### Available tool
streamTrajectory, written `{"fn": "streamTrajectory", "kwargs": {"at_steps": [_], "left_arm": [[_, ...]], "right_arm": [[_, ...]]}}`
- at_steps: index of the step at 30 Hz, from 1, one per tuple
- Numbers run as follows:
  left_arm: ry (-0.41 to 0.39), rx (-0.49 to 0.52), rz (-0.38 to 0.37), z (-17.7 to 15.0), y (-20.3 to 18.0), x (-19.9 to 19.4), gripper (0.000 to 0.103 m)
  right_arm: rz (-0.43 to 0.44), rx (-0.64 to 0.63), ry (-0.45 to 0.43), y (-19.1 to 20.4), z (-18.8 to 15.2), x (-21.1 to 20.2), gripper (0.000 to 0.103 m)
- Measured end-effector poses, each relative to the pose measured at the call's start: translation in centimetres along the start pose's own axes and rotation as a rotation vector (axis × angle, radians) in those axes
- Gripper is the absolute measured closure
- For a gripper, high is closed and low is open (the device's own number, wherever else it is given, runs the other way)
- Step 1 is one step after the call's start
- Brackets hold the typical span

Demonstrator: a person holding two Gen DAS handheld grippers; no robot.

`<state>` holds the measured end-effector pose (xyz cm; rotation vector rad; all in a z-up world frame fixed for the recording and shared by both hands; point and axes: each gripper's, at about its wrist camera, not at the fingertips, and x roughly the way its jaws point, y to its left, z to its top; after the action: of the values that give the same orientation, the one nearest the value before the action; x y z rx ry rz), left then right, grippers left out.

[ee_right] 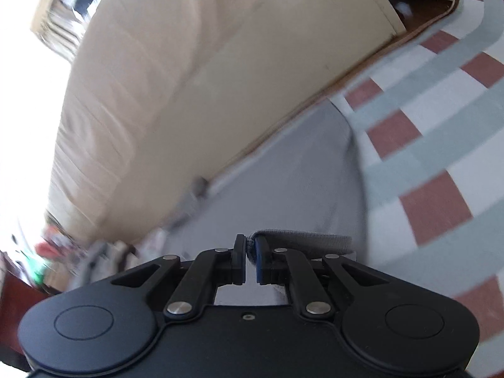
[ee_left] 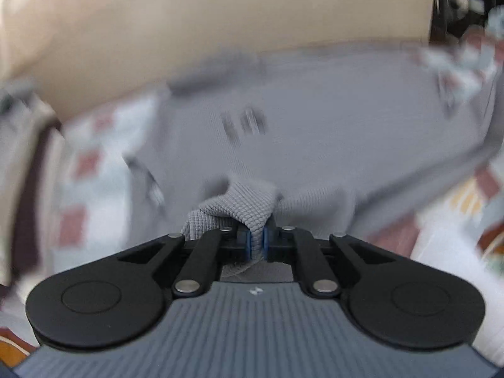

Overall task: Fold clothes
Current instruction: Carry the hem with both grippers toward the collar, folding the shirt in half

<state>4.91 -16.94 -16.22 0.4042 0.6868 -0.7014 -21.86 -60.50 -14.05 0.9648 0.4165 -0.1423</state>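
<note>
A grey waffle-knit garment (ee_left: 315, 126) is spread on a checked red, white and pale-green bedcover (ee_right: 441, 145), against its beige far edge. Its near hem is pinched by the left gripper (ee_left: 256, 241), its ribbed band by the right gripper (ee_right: 249, 252). With so shallow a bite, the knit could slip free if pulled unevenly.

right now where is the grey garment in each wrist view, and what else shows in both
Left wrist view: the grey garment fills the middle, blurred; a bunched ribbed edge is pinched in the left gripper at lower centre.
Right wrist view: it runs from the centre to the bottom; its hem is pinched in the right gripper.
Shared landmark: the checked cover under the garment, and the beige panel behind it.
</note>
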Motion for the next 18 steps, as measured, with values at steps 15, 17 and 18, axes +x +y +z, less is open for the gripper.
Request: {"fn": "streamTrajectory", "kwargs": {"at_steps": [15,17,18], "left_arm": [[-0.337,-0.365,-0.13,3.5,5.8,-16.4,0.097],[-0.306,-0.381,-0.147,2.6,5.8,-16.2,0.097],[-0.283,-0.391,-0.148,2.1,5.8,-16.0,0.097]], "right_arm": [[0.423,0.164,-0.246,0.2,0.2,-10.9,0.095],[0.413,0.145,-0.257,-0.5,-1.8,-12.0,0.095],[0.404,0.148,-0.258,-1.0,-2.8,-12.5,0.095]]}}
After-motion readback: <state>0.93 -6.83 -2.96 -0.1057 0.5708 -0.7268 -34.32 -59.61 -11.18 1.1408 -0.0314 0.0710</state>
